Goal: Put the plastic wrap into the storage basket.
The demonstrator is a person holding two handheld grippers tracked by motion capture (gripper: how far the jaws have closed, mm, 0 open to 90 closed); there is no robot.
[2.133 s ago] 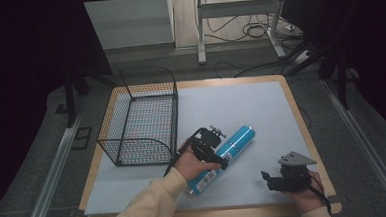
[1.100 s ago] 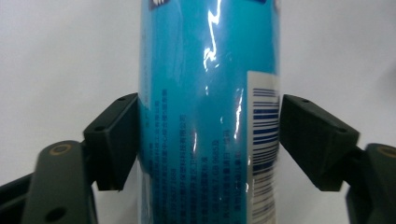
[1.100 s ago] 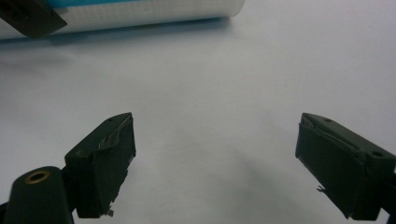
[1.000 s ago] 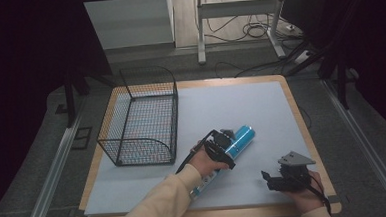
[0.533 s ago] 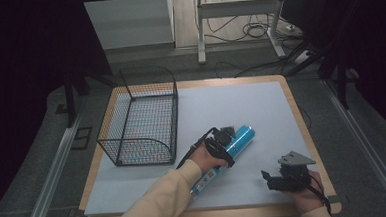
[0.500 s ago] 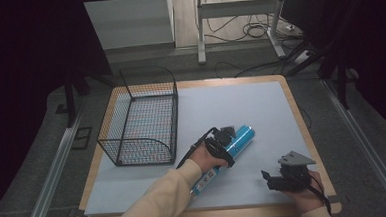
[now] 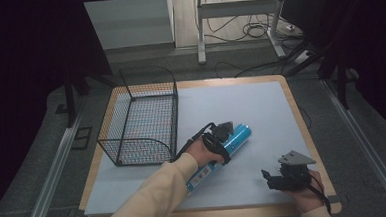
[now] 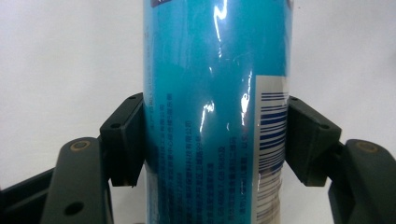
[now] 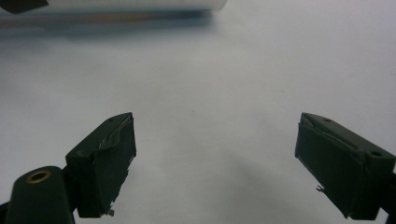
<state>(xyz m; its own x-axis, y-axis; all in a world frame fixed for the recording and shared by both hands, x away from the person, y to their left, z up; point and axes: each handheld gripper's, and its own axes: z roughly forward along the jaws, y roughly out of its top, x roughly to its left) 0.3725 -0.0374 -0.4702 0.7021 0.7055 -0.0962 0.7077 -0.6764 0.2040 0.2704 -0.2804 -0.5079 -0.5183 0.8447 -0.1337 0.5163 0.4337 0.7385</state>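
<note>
Blue can (image 7: 222,152) lies on its side on the white table (image 7: 240,101), just right of the wire basket (image 7: 141,116). Left gripper (image 8: 210,135) pinches it across the middle, both pads flat on the glossy wrap. Slick round body: it could slip or roll out on lifting, or clip the basket rim. Right gripper (image 9: 215,154) rests near the front edge, jaws spread, empty.
</note>
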